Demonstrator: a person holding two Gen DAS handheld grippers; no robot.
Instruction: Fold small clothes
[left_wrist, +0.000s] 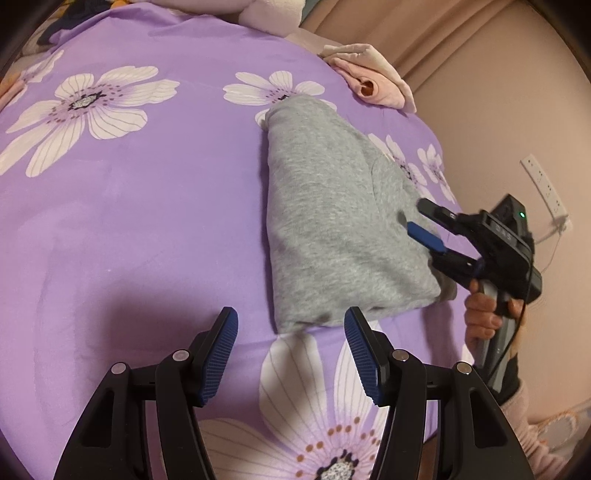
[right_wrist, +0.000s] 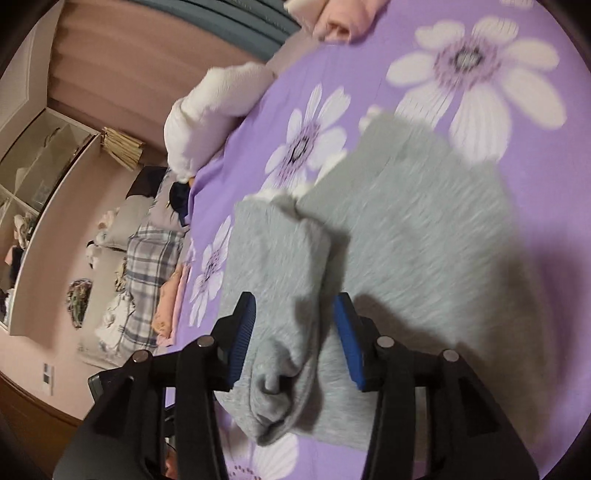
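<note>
The right gripper (right_wrist: 293, 332) has its jaws apart around a bunched grey fold at the near right edge of the grey garment (left_wrist: 332, 221); the pads sit either side of the cloth, but whether they pinch it I cannot tell. The left gripper (left_wrist: 291, 354) hovers wide and empty just short of the garment's near edge. The step in hand looks like a late fold: the piece is already doubled into a long wedge, and the next move probably calls for the right tool to carry its edge across while the left pins the near corner. The garment lies right of centre on the purple flowered bedsheet (left_wrist: 129, 221), thick, soft, fleecy, narrowing toward its far end. A folded pink garment (left_wrist: 373, 86) rests at the far right edge
</note>
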